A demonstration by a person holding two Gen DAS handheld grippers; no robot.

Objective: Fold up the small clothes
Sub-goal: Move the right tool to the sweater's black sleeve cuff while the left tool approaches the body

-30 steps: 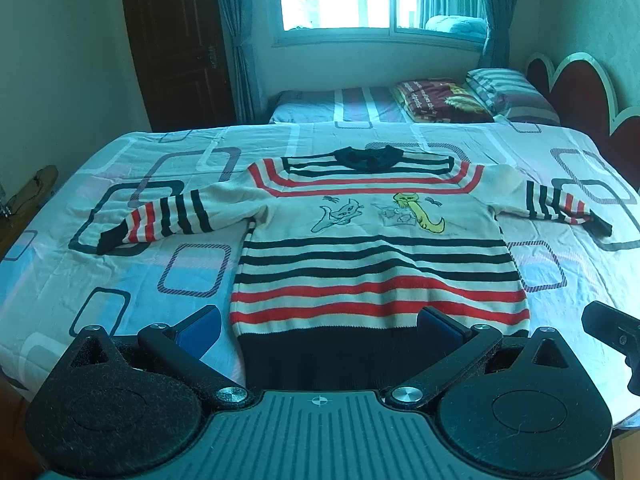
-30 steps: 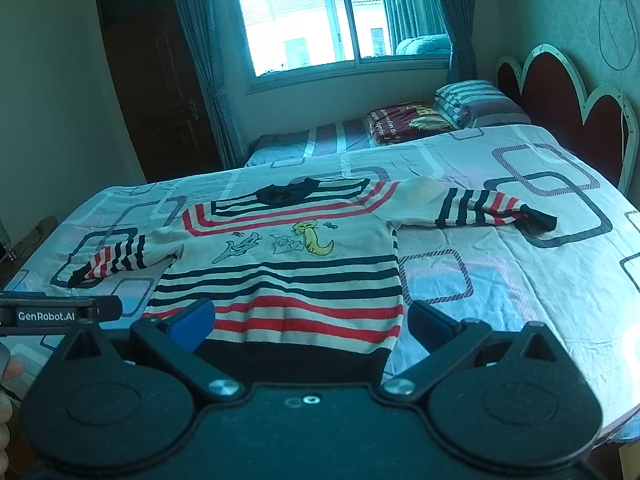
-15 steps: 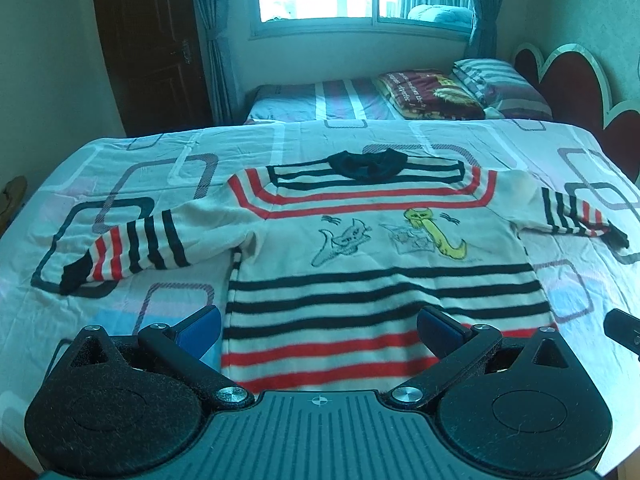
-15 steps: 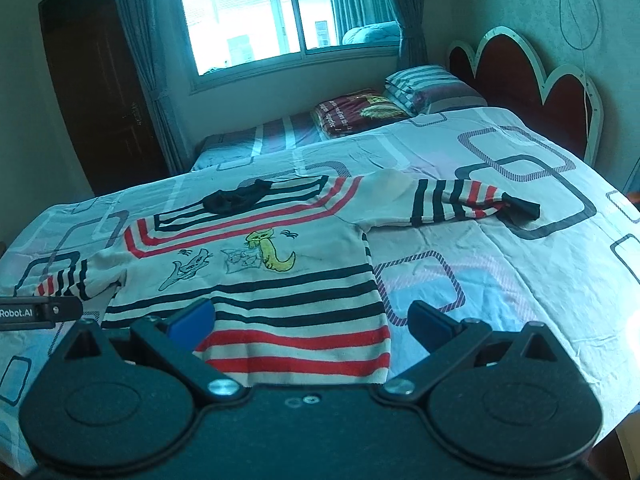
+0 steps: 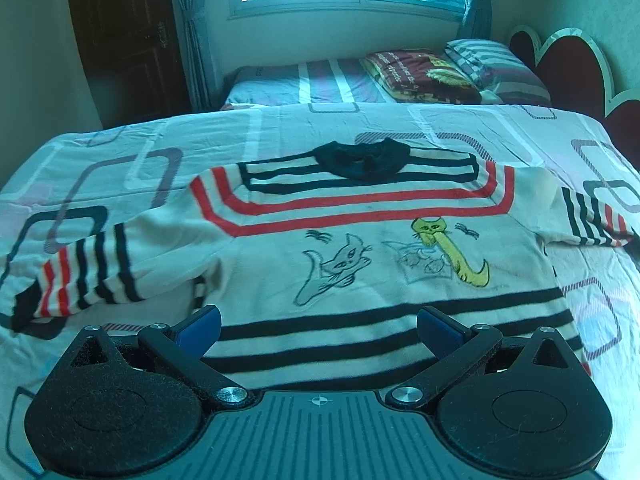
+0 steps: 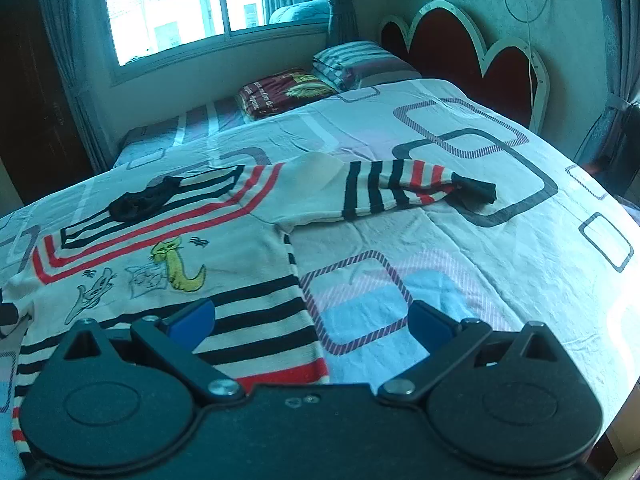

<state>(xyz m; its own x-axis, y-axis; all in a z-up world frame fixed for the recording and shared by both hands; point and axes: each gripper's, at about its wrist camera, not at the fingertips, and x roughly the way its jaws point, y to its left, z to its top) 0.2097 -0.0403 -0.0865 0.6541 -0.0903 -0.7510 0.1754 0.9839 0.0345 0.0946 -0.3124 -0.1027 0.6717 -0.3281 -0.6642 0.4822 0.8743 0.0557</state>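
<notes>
A small cream sweater (image 5: 360,248) with red and black stripes and cat drawings lies flat and face up on the bed, both sleeves spread out. My left gripper (image 5: 318,326) is open and empty above its lower body, near the left side. Its left sleeve (image 5: 80,276) lies to the left. In the right wrist view the sweater (image 6: 160,248) fills the left half, and its right sleeve (image 6: 392,190) stretches right. My right gripper (image 6: 310,320) is open and empty over the sweater's right side seam.
The bed sheet (image 6: 500,260) has a pattern of rounded squares. Folded blankets and pillows (image 5: 440,72) lie at the far end under the window. A red headboard (image 6: 480,52) stands on the right. A dark door (image 5: 124,36) is at the far left.
Both grippers have moved forward over the sweater, from its hem to its mid body. The right gripper has also swung right, toward the right sleeve. Both stay open.
</notes>
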